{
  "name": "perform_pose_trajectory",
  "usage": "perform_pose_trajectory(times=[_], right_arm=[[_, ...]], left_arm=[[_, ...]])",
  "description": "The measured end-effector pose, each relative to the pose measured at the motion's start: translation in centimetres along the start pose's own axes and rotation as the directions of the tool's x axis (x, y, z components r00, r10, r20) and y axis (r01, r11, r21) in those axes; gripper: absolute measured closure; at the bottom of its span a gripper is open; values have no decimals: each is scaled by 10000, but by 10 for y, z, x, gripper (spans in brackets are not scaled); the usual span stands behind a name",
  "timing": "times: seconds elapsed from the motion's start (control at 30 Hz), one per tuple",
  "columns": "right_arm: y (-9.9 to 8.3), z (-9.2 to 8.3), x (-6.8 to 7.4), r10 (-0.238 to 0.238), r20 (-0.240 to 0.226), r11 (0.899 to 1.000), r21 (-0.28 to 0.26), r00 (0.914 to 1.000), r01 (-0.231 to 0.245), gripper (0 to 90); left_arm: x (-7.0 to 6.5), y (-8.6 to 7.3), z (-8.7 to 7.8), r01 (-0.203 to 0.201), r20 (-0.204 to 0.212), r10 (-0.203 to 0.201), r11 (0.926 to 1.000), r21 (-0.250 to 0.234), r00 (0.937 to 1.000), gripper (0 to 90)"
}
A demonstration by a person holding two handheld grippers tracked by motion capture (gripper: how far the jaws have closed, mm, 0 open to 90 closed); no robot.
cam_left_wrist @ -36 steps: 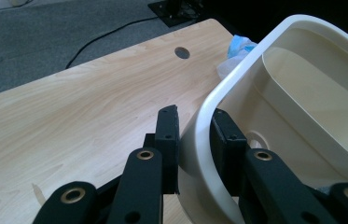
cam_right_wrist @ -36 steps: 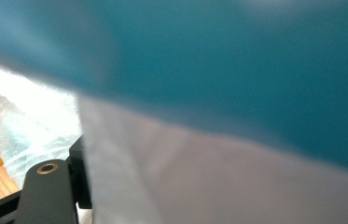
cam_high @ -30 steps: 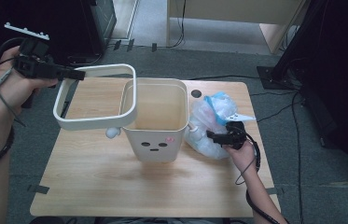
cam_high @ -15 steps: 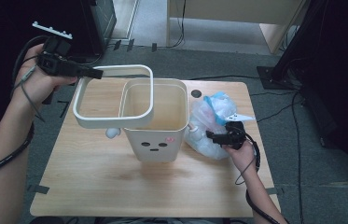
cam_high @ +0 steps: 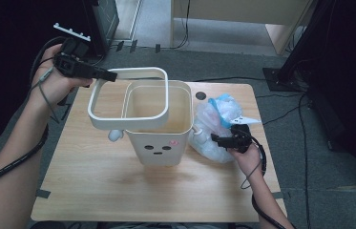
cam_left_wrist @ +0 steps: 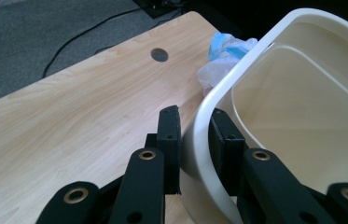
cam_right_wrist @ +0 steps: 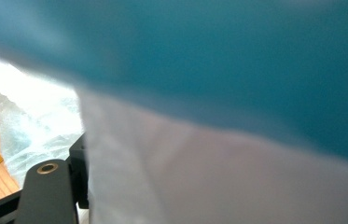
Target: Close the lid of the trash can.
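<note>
The left tongs (cam_high: 111,75) pinch the smooth cream plastic rim ring (cam_high: 129,100), held tilted above the square bin (cam_high: 161,138) on the wood-grain desk (cam_high: 94,181). The right tongs (cam_high: 216,140) clamp the crinkly translucent bag (cam_high: 214,119).

Soft even light, blurred close-up

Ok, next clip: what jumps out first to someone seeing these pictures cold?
The cream rim ring held in the air over the open bin at the table's middle, clamped at its far-left corner by the left gripper; the left gripper view shows its pads on either side of the ring's wall. Next, the crumpled clear-and-blue plastic bag right of the bin, with the right gripper closed on it.
</note>
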State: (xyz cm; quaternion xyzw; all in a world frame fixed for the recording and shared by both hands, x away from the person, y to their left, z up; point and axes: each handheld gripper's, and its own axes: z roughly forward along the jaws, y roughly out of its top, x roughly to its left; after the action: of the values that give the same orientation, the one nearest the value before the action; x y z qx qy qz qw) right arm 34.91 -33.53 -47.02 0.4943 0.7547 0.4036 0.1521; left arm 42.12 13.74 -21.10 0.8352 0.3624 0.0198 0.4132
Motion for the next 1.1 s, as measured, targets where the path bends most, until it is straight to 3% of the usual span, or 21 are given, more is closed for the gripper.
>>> perform_pose_trajectory(times=[0.8, 1.1], right_arm=[[-1, 0, -1, 63, -43, 10000, -2, 10000, -63, 265], [0, 0, -1, 46, -47, 10000, -9, 10000, -46, 265]], left_arm=[[-25, 16, 37, -274, 234, 279, 9993, -237, 9993, 750], [-28, 18, 45, -258, 338, 267, 9993, -282, 9991, 747]])
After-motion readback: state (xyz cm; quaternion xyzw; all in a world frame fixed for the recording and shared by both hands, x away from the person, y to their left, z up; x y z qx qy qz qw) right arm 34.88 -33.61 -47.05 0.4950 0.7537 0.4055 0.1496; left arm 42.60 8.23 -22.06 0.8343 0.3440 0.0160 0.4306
